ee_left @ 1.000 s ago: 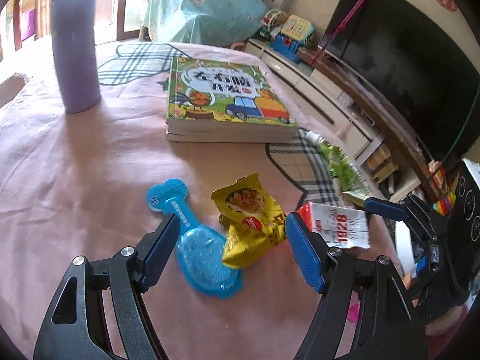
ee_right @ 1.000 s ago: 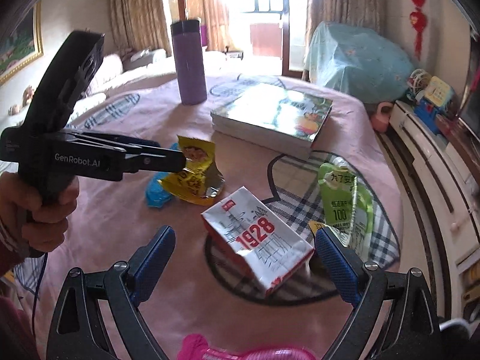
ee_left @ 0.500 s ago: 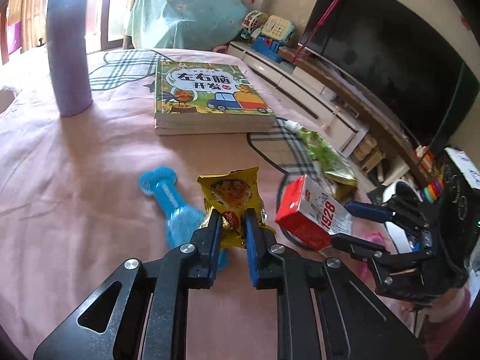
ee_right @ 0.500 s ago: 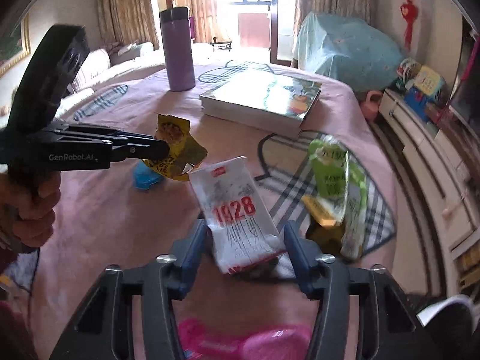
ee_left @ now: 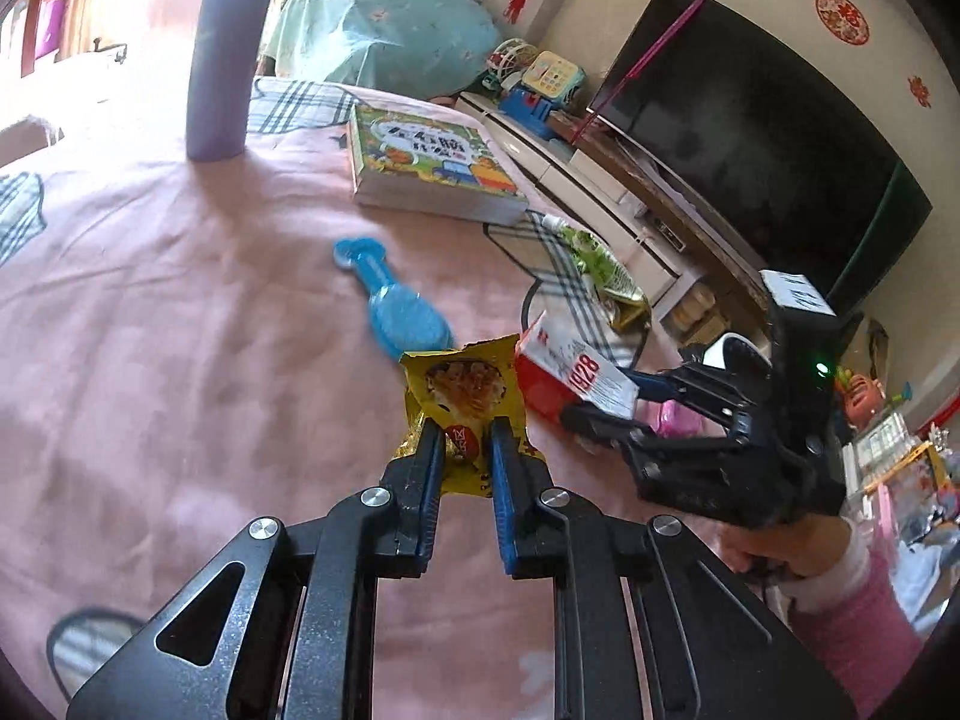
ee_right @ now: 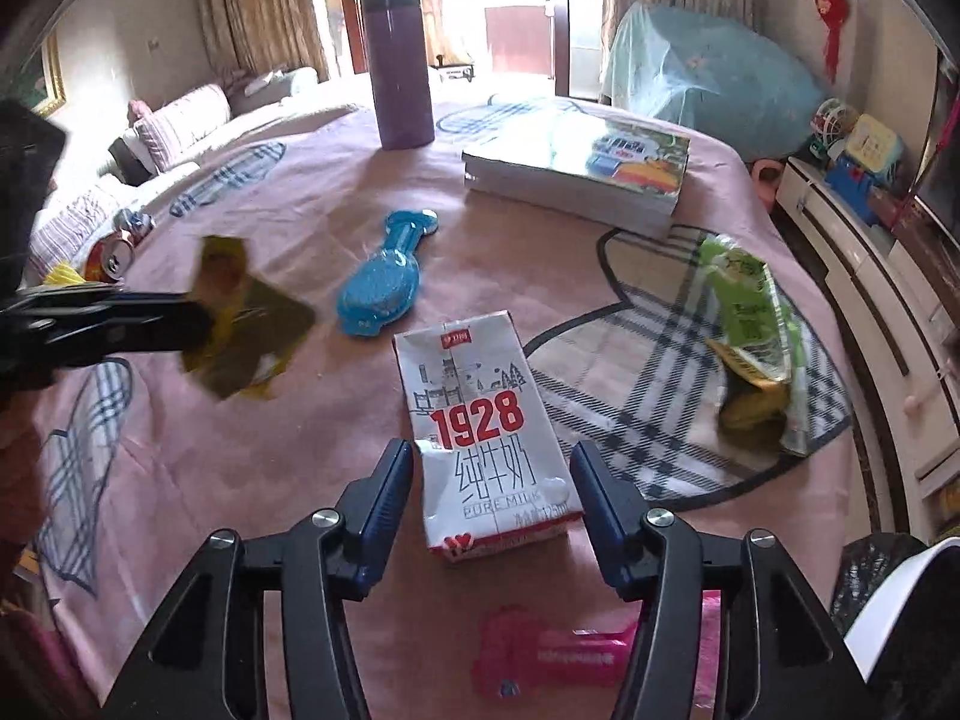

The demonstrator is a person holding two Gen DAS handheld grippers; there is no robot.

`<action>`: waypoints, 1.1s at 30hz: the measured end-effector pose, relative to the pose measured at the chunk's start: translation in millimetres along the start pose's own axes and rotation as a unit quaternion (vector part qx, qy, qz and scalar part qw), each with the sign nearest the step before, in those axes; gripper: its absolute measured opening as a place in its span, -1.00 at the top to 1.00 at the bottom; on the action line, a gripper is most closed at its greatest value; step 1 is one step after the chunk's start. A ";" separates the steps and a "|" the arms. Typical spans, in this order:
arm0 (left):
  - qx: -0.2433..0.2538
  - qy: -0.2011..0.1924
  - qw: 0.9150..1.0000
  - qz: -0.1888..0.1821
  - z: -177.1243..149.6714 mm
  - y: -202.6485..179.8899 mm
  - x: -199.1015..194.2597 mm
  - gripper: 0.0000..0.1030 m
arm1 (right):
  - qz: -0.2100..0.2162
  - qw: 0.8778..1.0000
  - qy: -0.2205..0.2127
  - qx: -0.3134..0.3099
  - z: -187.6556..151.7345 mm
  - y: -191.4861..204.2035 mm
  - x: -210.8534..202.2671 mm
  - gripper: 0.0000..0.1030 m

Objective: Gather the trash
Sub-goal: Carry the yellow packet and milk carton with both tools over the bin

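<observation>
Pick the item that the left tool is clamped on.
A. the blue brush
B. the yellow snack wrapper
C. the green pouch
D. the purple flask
B: the left tool has both pads pressed on the yellow snack wrapper, held clear of the pink cloth, while the blue brush lies apart on that cloth.

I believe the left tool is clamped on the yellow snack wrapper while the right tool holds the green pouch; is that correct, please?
Not quite. The left tool is indeed clamped on the yellow snack wrapper, but the right tool holds the 1928 milk carton, as the right wrist view shows. The green pouch lies untouched on the tablecloth beyond it.
</observation>
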State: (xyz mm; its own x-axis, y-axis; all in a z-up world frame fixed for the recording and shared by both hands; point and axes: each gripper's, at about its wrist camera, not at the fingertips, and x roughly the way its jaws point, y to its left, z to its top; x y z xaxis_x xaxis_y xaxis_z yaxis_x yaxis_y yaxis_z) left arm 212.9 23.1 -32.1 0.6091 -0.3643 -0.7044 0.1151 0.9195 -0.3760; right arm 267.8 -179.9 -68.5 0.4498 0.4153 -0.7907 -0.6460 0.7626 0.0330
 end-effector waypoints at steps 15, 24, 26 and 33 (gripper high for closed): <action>0.068 0.025 0.995 -0.063 -26.0 -81.4 9.0 0.73 | -0.013 0.982 -0.093 0.163 -67.7 -18.0 -96.4 0.07; 0.115 0.039 0.988 -0.098 -31.6 -142.6 23.5 0.74 | -0.050 0.961 -0.127 0.240 -121.7 -49.5 -151.2 0.07; 0.122 0.040 0.986 -0.104 -31.8 -155.2 25.4 0.74 | -0.062 0.957 -0.132 0.250 -130.8 -57.0 -161.0 0.07; 0.149 0.047 0.980 -0.121 -29.7 -193.0 36.0 0.74 | -0.097 0.942 -0.144 0.287 -160.0 -87.2 -190.6 0.07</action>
State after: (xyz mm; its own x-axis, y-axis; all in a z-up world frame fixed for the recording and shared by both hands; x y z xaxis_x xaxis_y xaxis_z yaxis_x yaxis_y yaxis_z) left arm 189.3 -171.9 -2.7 0.4628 -0.5766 -0.6734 0.4802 0.8015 -0.3563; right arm 139.8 -404.9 -18.6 0.7271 0.2954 -0.6198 -0.1317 0.9460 0.2964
